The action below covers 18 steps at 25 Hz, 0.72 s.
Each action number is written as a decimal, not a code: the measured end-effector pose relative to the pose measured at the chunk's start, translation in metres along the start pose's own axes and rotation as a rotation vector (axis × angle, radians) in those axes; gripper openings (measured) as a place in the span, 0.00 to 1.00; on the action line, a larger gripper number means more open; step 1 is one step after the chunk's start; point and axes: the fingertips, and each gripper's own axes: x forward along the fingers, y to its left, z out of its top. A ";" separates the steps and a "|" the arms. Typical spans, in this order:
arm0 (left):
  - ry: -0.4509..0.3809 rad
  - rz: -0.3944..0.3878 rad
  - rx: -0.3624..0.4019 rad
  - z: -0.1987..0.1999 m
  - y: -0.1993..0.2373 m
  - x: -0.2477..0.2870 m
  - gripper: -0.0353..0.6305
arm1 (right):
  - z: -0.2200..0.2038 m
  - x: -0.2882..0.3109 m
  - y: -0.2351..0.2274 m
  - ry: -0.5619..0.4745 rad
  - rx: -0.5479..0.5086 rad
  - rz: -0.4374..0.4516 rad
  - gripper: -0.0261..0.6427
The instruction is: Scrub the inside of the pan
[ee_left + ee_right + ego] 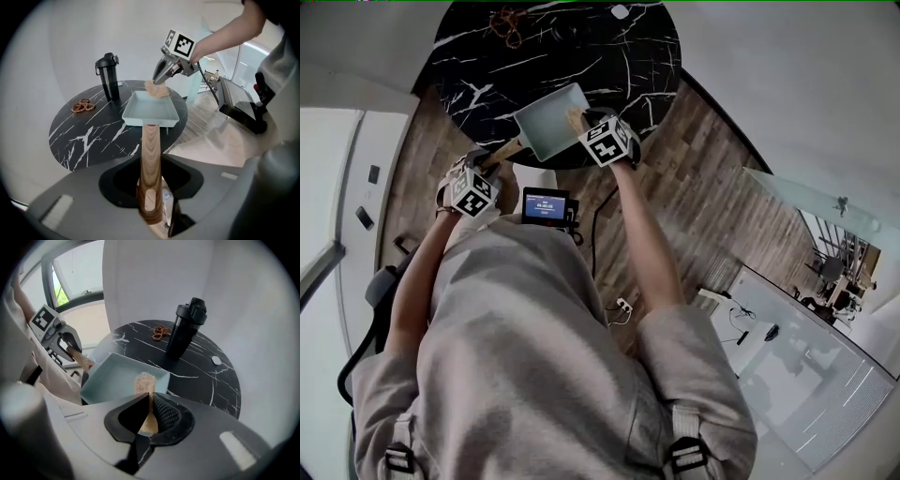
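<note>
While the left gripper point(151, 185) clamps the wooden handle point(151, 150), the pan point(548, 127) hangs over the table's point(487, 56) near edge.
The handle runs back toward the person and the pan body points away. The right arm is stretched out, with the right gripper point(149, 409) tipped steeply down and its jaws pinched tight on a sponge point(144, 380) at the pan's far rim. Text on the small screen point(546, 205) is too small to read.

Seen from above, the bench point(469, 56) runs off the top edge, and the right gripper point(589, 122) covers a corner of the pan point(546, 127) and most of the scrubber point(575, 116). The small white object point(216, 360) and brown tangle point(161, 333) are too small to identify.
</note>
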 end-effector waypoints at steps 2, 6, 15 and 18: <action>0.008 -0.005 -0.004 -0.001 -0.002 0.000 0.26 | -0.007 0.009 -0.014 0.017 0.016 -0.049 0.10; 0.019 -0.001 0.004 0.001 -0.003 0.001 0.26 | -0.012 0.029 -0.025 0.017 0.070 -0.111 0.10; 0.038 0.002 0.005 -0.003 -0.008 0.001 0.26 | -0.004 0.055 -0.021 0.051 -0.108 -0.233 0.10; 0.034 0.009 0.004 -0.004 -0.008 0.002 0.26 | -0.002 0.060 -0.018 0.071 -0.208 -0.287 0.10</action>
